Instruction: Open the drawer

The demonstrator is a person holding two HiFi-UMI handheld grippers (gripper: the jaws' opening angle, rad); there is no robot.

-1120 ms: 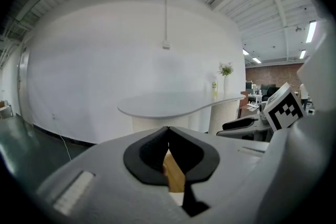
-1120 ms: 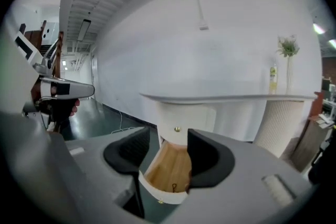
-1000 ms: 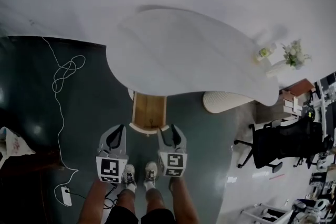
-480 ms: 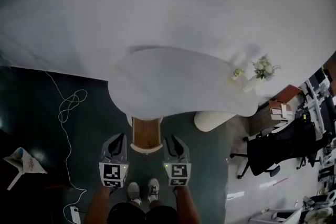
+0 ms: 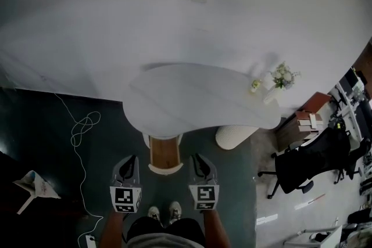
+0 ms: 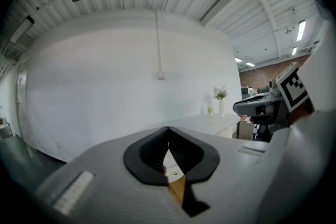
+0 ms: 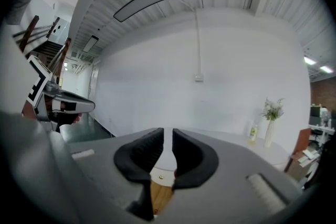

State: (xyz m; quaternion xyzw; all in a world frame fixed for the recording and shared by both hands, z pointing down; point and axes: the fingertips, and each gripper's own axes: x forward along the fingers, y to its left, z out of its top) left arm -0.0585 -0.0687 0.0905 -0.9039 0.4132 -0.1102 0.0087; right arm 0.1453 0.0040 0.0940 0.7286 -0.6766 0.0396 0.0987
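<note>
As they flank the drawer (image 5: 165,154), left hand-held gripper (image 5: 133,158) is closed, right hand-held gripper (image 5: 197,157) just narrowed, both empty.

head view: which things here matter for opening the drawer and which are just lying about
For the job: wooden drawer unit under the table; left gripper, shut; right gripper, empty, jaws just been closing.
Lying about: flower vase, bottle, office chair, floor cable, stacked boxes.
</note>
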